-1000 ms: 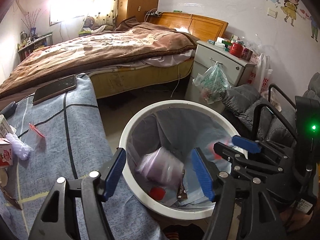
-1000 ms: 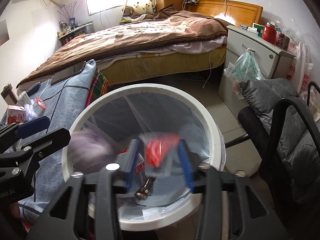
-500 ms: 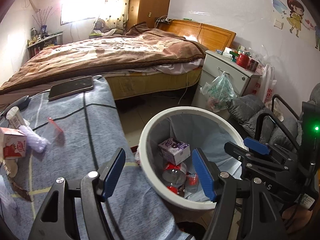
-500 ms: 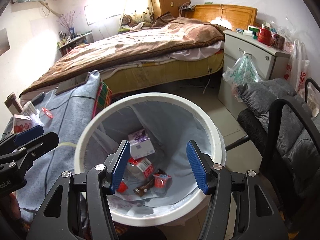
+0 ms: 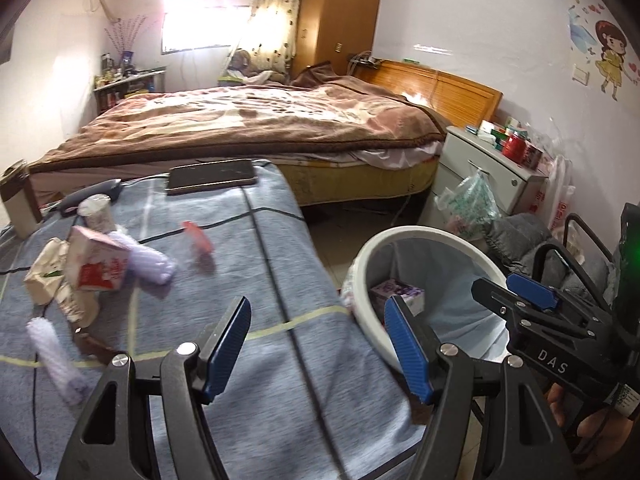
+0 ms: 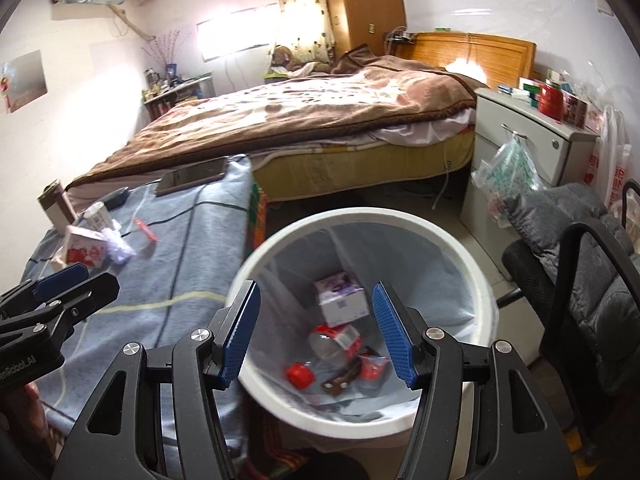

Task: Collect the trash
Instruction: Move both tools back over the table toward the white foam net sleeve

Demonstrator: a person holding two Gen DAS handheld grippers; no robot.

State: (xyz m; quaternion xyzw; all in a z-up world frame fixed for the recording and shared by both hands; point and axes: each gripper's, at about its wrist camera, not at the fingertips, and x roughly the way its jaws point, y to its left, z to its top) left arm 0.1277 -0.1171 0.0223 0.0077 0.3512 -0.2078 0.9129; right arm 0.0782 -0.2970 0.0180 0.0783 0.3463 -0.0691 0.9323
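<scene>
A white trash bin (image 6: 460,256) with a clear liner holds a purple-white box (image 6: 342,300), a crushed bottle with a red label (image 6: 334,340), a red cap (image 6: 300,374) and wrappers. My right gripper (image 6: 316,334) is open and empty above the bin. My left gripper (image 5: 318,348) is open and empty over the blue cloth table (image 5: 248,260), left of the bin (image 5: 424,236). On the table lie a red-white carton (image 5: 98,260), a purple wrapper (image 5: 150,262), a red-edged clear wrapper (image 5: 198,240), crumpled paper (image 5: 44,276) and a white wad (image 5: 52,356).
A phone (image 5: 212,174) lies at the table's far edge, a dark mouse (image 5: 92,196) and small cup (image 5: 96,212) at its left. The bed (image 5: 248,120) is behind. A white nightstand (image 5: 488,168) and a dark chair (image 6: 580,272) stand right of the bin.
Both grippers dropped their items into the bin, the right one opening as it did. Both then pulled back and swung left; the left now looks over the table trash.
</scene>
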